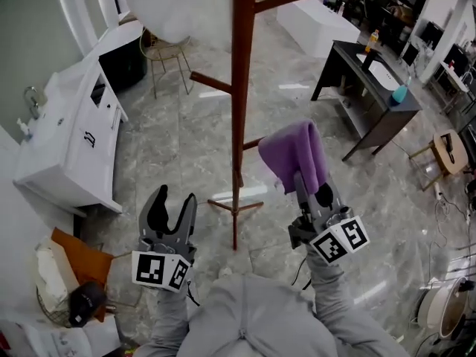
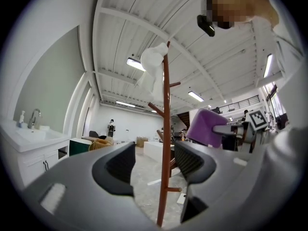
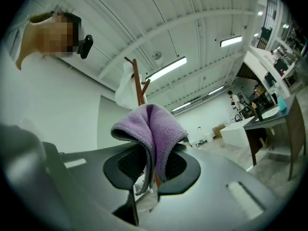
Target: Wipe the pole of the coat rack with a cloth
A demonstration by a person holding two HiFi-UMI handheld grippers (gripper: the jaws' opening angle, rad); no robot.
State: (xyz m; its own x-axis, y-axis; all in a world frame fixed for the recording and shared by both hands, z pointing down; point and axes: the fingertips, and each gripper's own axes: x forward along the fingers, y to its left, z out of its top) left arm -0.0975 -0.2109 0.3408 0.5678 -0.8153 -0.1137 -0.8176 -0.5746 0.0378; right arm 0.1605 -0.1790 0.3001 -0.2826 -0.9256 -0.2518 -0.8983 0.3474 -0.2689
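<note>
Clamping purple cloth (image 1: 294,151) in right gripper (image 1: 311,188), just beside coat rack pole (image 1: 239,88); holding left gripper (image 1: 176,199) wide open, empty.

floor: grey marble tiles (image 1: 186,147) | white sink cabinet (image 1: 67,143) left of left gripper (image 1: 177,196) | dark table (image 1: 346,51) beyond right gripper (image 1: 311,188) | strip lights (image 2: 136,64) overhead
</note>
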